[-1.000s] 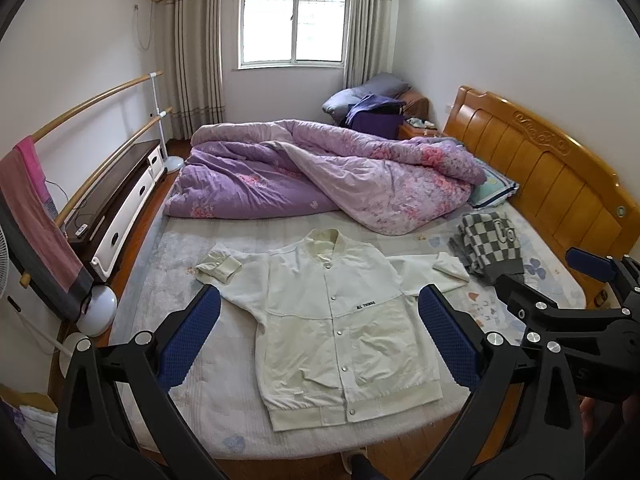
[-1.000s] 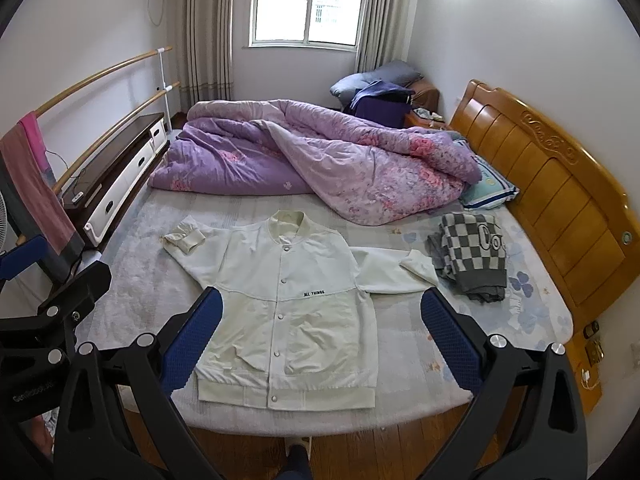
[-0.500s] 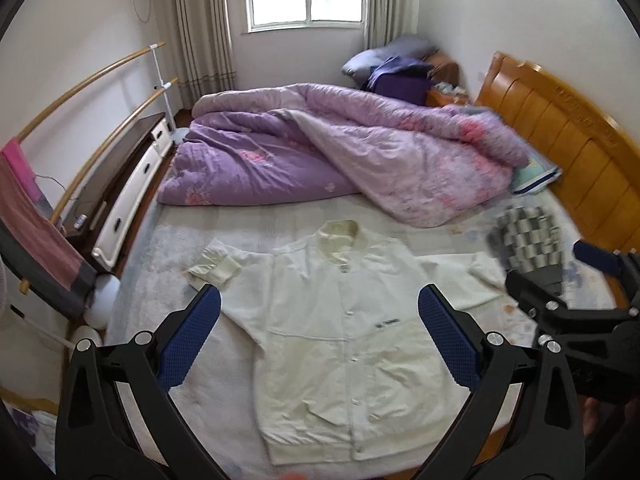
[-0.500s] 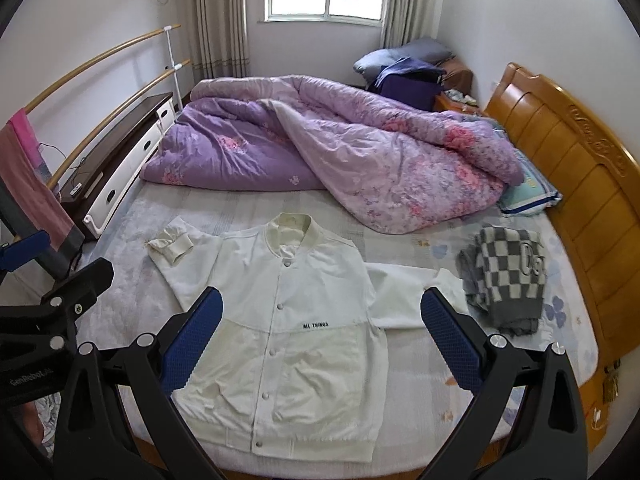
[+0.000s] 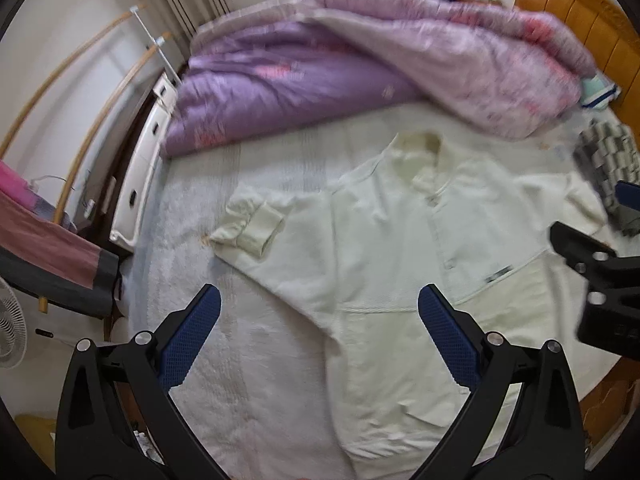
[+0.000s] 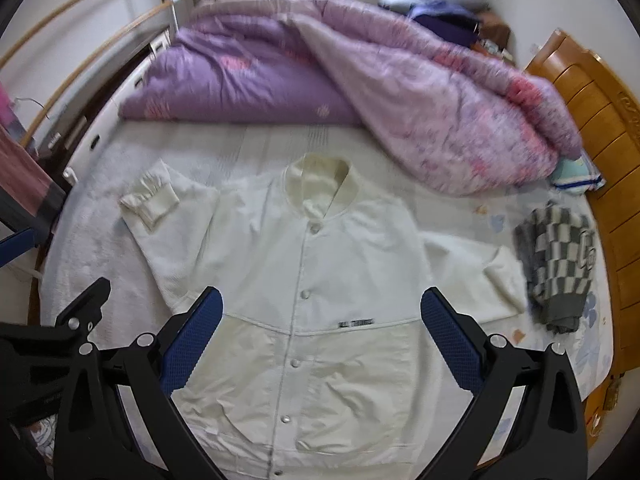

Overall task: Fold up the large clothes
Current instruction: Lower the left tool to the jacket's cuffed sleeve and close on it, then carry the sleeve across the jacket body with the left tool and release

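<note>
The left gripper (image 5: 319, 320) hangs above the bed with its blue-padded fingers (image 5: 192, 334) spread wide and nothing between them, over the jacket's sleeve side and the bare white bedspread (image 5: 192, 240) next to it. The right gripper (image 6: 321, 322) is just as wide and empty, poised over the middle of the cream jacket (image 6: 304, 300), near the small dark label on its chest. The jacket lies flat and face up on the bed, snapped shut down the front, collar toward the far side, one sleeve bent back with its cuff (image 6: 154, 200) folded over, the other reaching toward a grey-and-white checked garment (image 6: 560, 264) that lies just beside it. Beyond the collar, a purple floral quilt (image 6: 320, 80) is heaped across the far half of the bed, and a wooden headboard (image 6: 592, 120) runs along the right.
</note>
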A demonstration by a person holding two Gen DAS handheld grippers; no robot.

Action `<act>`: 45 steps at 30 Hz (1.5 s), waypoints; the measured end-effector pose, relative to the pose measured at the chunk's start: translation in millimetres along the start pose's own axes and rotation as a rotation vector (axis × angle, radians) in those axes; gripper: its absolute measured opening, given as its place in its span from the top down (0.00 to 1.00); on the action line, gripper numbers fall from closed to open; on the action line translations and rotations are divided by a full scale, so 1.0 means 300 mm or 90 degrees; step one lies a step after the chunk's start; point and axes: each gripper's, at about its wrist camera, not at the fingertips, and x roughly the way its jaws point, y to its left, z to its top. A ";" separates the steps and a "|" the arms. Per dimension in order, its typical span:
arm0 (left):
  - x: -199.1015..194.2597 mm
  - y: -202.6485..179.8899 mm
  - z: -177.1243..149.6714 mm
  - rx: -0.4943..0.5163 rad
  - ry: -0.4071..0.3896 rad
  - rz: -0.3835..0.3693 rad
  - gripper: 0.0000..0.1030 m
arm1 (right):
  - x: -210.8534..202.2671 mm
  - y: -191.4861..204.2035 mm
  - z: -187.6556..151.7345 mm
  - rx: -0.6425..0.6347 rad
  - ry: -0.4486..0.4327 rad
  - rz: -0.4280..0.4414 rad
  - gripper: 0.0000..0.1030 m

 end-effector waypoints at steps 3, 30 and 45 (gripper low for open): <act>0.169 0.090 -0.003 0.003 0.027 0.018 0.05 | 0.170 0.064 0.016 0.013 0.035 0.020 0.07; 1.174 0.497 0.002 -0.039 0.107 0.073 0.13 | 0.980 0.387 -0.031 0.123 0.202 0.168 0.37; 1.059 0.678 -0.018 -0.187 0.108 -0.151 0.82 | 0.956 0.445 -0.123 0.131 0.202 0.250 0.90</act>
